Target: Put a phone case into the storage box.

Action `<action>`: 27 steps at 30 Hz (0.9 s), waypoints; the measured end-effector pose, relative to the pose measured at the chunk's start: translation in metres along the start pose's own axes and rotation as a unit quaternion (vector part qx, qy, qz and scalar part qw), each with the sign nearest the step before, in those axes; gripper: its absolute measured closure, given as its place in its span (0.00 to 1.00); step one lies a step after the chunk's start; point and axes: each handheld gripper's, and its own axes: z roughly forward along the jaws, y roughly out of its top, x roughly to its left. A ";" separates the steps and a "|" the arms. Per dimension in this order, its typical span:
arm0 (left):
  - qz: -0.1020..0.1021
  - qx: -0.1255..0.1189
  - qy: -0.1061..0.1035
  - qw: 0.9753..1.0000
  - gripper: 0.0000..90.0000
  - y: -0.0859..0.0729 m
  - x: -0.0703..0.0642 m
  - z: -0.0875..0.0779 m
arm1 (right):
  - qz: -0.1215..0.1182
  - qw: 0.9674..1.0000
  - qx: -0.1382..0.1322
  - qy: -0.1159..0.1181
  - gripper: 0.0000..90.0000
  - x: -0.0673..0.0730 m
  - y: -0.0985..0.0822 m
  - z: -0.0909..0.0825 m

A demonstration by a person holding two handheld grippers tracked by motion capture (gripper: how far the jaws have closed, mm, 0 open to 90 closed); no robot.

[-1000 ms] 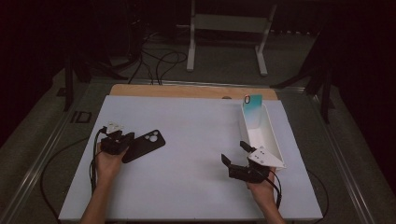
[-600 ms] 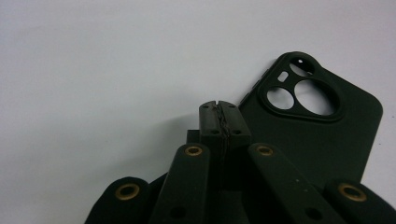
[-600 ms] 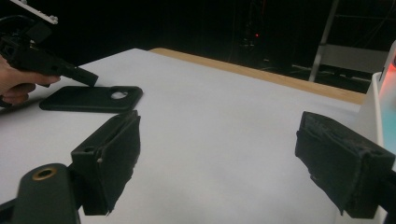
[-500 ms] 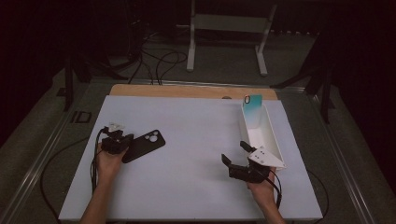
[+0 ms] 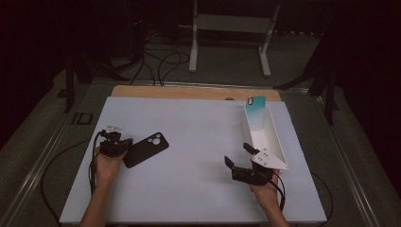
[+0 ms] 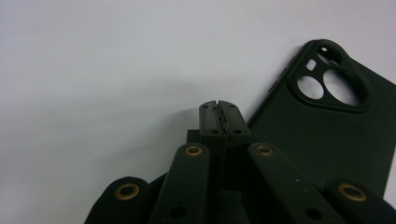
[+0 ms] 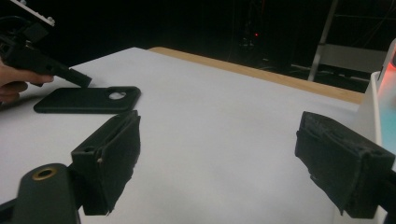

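A black phone case (image 5: 145, 149) lies camera-holes up on the white table (image 5: 198, 137), left of centre. My left gripper (image 5: 124, 143) is at the case's left end, and its jaws are shut with nothing between them. In the left gripper view the closed tips (image 6: 219, 114) sit just beside the case (image 6: 327, 130) edge, over bare table. My right gripper (image 5: 237, 154) hovers at the front right with its jaws wide open and nothing between them. From the right gripper view, the case (image 7: 88, 99) and the left gripper (image 7: 44, 63) show far off beyond the open pads (image 7: 112, 154).
A long white box (image 5: 265, 137) stands at the right, reaching toward the back, with a teal phone (image 5: 256, 105) leaning upright at its far end. The right gripper is close to the box's near end. A wooden strip (image 5: 194, 92) edges the far side of the table.
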 end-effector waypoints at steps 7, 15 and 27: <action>0.011 -0.006 -0.026 1.000 1.00 -0.016 -0.017 -0.008 | -0.001 1.000 0.001 -0.001 0.16 0.001 0.000 0.000; 0.031 -0.003 -0.030 0.999 0.99 -0.025 -0.031 -0.010 | 0.000 1.000 0.004 0.004 0.16 0.001 0.001 0.001; 0.050 -0.089 -0.020 0.995 0.88 -0.026 -0.039 -0.028 | 0.002 1.000 -0.002 0.015 0.16 -0.003 0.001 -0.001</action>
